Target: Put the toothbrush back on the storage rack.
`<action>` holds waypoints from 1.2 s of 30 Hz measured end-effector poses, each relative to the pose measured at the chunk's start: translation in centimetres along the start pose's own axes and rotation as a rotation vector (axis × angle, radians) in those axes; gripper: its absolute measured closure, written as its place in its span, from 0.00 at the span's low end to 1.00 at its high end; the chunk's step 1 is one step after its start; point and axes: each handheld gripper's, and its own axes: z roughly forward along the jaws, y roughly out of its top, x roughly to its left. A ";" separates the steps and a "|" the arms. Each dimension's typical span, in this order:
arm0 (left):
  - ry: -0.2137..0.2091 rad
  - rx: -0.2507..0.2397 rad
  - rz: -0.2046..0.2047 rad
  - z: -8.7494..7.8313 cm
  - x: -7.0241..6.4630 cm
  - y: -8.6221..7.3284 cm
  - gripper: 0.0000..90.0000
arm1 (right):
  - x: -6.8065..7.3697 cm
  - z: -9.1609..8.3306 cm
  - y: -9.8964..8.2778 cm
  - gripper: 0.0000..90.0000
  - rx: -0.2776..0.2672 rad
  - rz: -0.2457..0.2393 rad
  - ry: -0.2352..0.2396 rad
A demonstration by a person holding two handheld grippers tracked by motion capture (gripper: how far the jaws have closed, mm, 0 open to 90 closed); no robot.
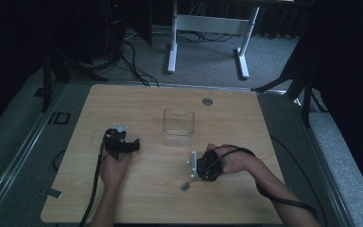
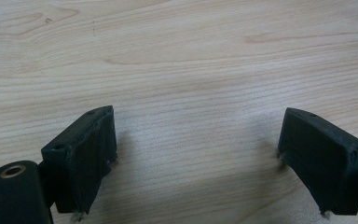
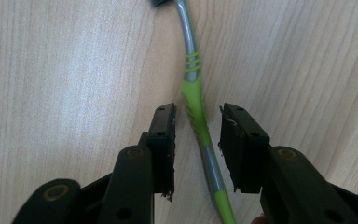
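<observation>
Clear plastic box [image 1: 178,127] stands upright on table [image 1: 246,118]

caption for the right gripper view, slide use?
Right gripper straddles a green-and-grey toothbrush lying on the wooden table, jaws either side of the handle with gaps showing, not yet clamped.

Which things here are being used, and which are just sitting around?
Being used:
- toothbrush, lying on the table between the right gripper fingers, not yet pinched

Just sitting around:
- clear plastic box
- left gripper, open over bare wooden table
</observation>
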 end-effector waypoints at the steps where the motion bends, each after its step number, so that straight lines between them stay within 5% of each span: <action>1: 0.000 0.000 0.000 0.0 0.0 0.0 0.13 | 0.0 0.0 0.0 0.73 0.000 0.000 0.002; 36: -0.001 0.000 0.001 0.0 0.0 0.0 0.13 | -0.1 1.1 0.4 0.85 0.034 -0.011 0.049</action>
